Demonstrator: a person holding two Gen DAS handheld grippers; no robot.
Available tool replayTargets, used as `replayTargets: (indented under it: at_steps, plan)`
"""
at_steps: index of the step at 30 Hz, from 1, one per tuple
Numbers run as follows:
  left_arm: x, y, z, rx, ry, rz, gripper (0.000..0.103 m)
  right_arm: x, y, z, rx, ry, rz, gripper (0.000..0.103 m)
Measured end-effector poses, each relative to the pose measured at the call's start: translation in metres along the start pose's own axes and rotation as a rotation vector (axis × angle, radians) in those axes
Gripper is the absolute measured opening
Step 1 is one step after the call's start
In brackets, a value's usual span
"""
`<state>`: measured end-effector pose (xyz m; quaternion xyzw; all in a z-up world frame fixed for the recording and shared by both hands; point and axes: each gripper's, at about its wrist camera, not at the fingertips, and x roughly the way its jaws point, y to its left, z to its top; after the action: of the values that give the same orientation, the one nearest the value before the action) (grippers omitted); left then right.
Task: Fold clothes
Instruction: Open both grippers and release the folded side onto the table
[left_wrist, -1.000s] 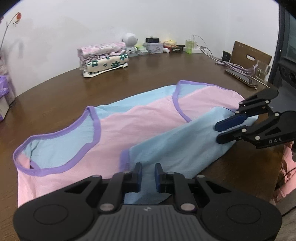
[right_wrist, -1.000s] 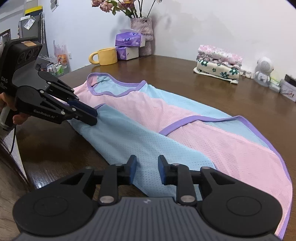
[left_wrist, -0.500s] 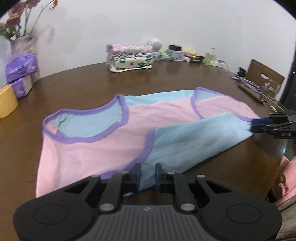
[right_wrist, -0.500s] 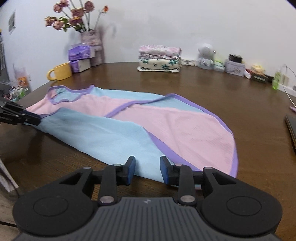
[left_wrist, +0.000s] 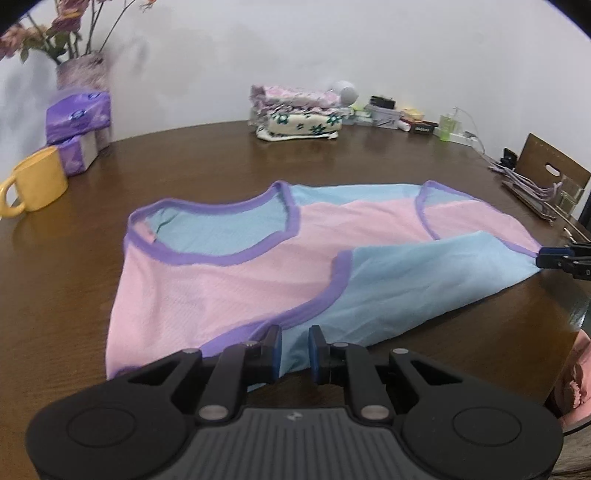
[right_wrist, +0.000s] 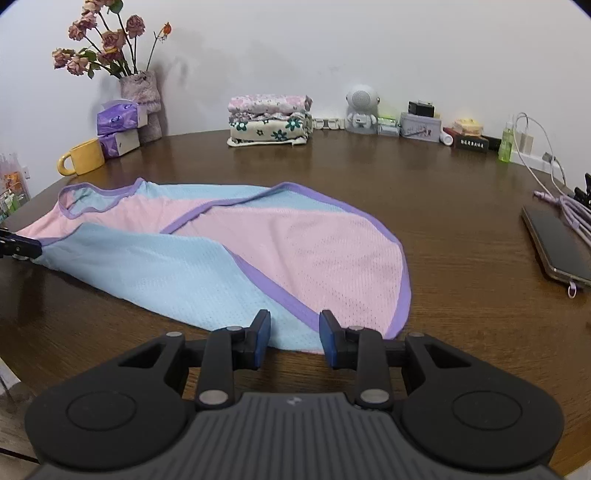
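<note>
A pink and light-blue sleeveless top (left_wrist: 229, 280) with purple trim lies flat on the brown table (left_wrist: 369, 155). Its near side is folded over, so a blue flap shows. My left gripper (left_wrist: 295, 349) is low at the top's near edge beside an armhole trim. Its fingers stand a narrow gap apart, with flat cloth between and under them. My right gripper (right_wrist: 294, 338) is open a little wider over the hem corner of the top (right_wrist: 303, 251). Each gripper shows small in the other's view, touching the flap's far corner: right gripper (left_wrist: 554, 258), left gripper (right_wrist: 18, 248).
A stack of folded clothes (right_wrist: 267, 120) sits at the back by the wall, with small items (right_wrist: 417, 123) beside it. A yellow mug (left_wrist: 35, 182), tissue packs (left_wrist: 77, 118) and a vase of flowers (right_wrist: 142, 99) stand at the left. A phone with cables (right_wrist: 557, 247) lies at the right.
Both grippers have drawn back and moved far apart, each now at one end of the blue flap. The right fingers have spread slightly. The flap lies longer and flatter.
</note>
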<state>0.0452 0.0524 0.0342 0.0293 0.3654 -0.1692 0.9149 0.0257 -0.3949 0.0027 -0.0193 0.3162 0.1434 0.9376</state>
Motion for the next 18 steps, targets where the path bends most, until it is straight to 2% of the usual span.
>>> replayTargets:
  at_steps: [5, 11, 13, 15, 18]
  plan:
    - [-0.005, 0.01, -0.003, -0.039, -0.01, -0.002, 0.014, 0.0, 0.001, -0.001, -0.001, -0.001, -0.009, 0.029]
    - [-0.024, 0.029, -0.012, -0.062, -0.024, 0.073, 0.014, 0.001, 0.002, 0.001, -0.003, 0.001, -0.021, 0.029]
    - [-0.032, 0.035, -0.015, -0.079, -0.034, 0.066, 0.014, 0.001, 0.003, 0.002, -0.001, 0.002, -0.024, 0.029]
    - [-0.046, 0.039, -0.017, -0.082, -0.056, 0.057, 0.016, 0.001, 0.012, 0.01, -0.018, -0.005, 0.0, 0.029]
    - [-0.067, 0.041, -0.019, -0.04, -0.082, 0.074, 0.025, 0.002, 0.042, 0.028, -0.098, -0.02, 0.073, 0.029]
